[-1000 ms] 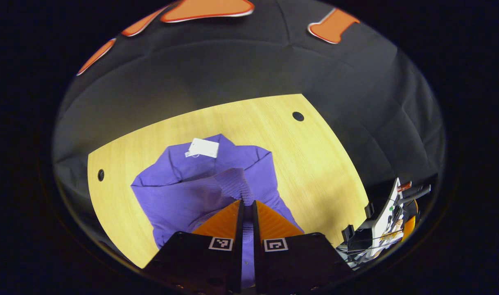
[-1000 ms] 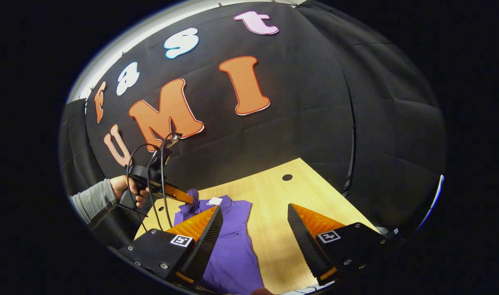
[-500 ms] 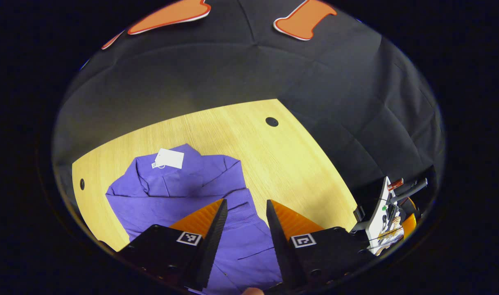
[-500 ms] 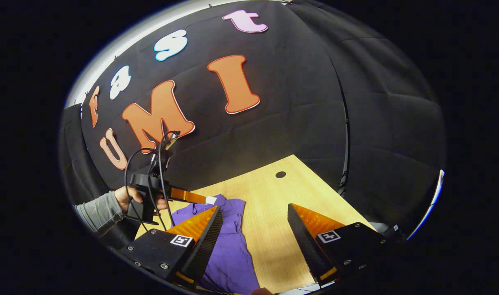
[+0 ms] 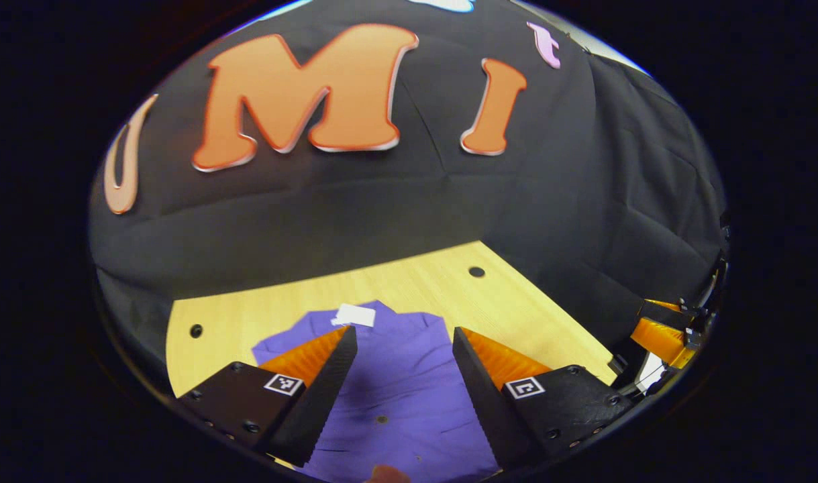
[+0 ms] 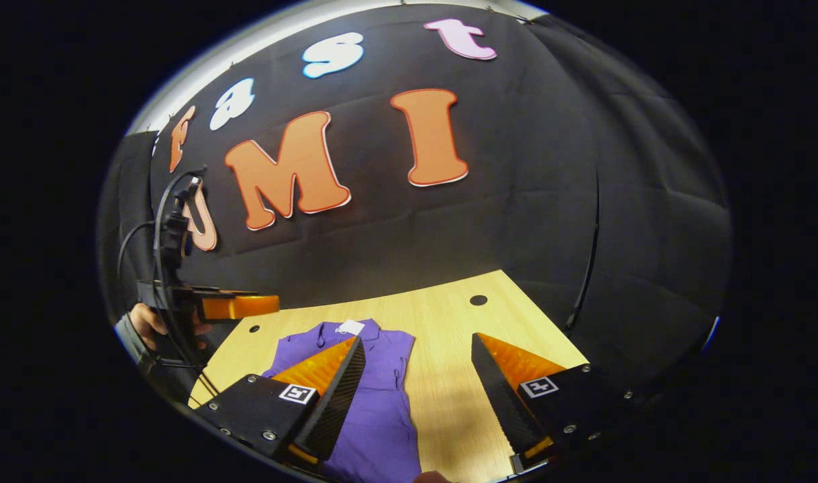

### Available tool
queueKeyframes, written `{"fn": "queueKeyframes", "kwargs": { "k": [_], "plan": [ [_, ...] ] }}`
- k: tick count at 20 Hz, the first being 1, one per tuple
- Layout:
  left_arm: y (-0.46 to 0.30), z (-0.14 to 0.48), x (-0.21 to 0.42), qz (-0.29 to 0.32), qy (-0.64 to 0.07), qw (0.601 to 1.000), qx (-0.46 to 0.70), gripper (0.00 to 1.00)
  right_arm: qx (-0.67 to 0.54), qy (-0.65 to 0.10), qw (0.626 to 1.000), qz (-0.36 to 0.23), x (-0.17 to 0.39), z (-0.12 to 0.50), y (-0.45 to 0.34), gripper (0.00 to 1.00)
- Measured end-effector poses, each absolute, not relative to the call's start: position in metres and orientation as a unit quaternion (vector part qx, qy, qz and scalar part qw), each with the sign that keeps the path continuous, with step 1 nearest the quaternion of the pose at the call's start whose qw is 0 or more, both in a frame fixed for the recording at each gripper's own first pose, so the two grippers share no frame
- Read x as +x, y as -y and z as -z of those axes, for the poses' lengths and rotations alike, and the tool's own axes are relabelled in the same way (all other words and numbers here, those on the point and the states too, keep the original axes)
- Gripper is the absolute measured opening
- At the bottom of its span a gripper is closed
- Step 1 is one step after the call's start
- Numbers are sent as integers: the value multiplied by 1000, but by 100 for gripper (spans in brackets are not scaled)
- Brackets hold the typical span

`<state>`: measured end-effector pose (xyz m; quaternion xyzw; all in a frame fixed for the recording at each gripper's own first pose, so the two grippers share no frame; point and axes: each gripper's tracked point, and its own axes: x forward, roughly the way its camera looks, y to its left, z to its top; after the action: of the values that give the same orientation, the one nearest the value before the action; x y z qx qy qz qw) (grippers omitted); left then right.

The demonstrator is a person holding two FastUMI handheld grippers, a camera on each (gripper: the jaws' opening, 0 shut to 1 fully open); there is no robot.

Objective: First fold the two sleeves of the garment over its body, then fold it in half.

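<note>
I find the purple garment (image 5: 388, 382) flat on the table (image 5: 502, 308), collar and white tag (image 5: 355, 314) at its far end, long axis running away from me. My left gripper (image 5: 402, 376) hangs released above its body, nearer than my right gripper (image 6: 415, 382), released off its right edge.

Light: bright on the wooden table (image 5: 409, 282), dim across the black cloth wall (image 6: 516, 221).
Shadows: soft, dark patch on the purple garment (image 5: 402, 396) between the fingers.
Distortion: strong fisheye bending at the edges.
Focus: sharp centrally, softened toward the rim.
</note>
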<state>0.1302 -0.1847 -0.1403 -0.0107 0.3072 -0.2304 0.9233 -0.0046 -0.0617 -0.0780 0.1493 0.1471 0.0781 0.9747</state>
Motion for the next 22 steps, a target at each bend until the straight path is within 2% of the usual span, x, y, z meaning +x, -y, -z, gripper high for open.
{"fn": "queueKeyframes", "kwargs": {
  "k": [7, 10, 12, 14, 16, 22],
  "plan": [
    [83, 79, 88, 121, -134, 984, -5, 94, 88, -36, 991, -90, -9, 37, 9, 94],
    [29, 67, 60, 84, -100, 991, 8, 93, 76, -23, 992, -93, -14, 37, -12, 94],
    [13, 64, 46, 74, -79, 994, 6, 93, 70, -42, 992, -99, -20, 50, -22, 95],
    [-18, 86, 24, 46, -78, 995, 41, 93, 53, -100, 988, -101, -24, 85, -29, 94],
    [-39, 117, 5, 32, -108, 991, 71, 100, 35, -162, 982, -94, -32, 123, -28, 95],
    [-60, 180, -39, 20, -205, 975, 76, 99, 67, -289, 950, -97, -67, 205, -31, 95]
  ]
}}
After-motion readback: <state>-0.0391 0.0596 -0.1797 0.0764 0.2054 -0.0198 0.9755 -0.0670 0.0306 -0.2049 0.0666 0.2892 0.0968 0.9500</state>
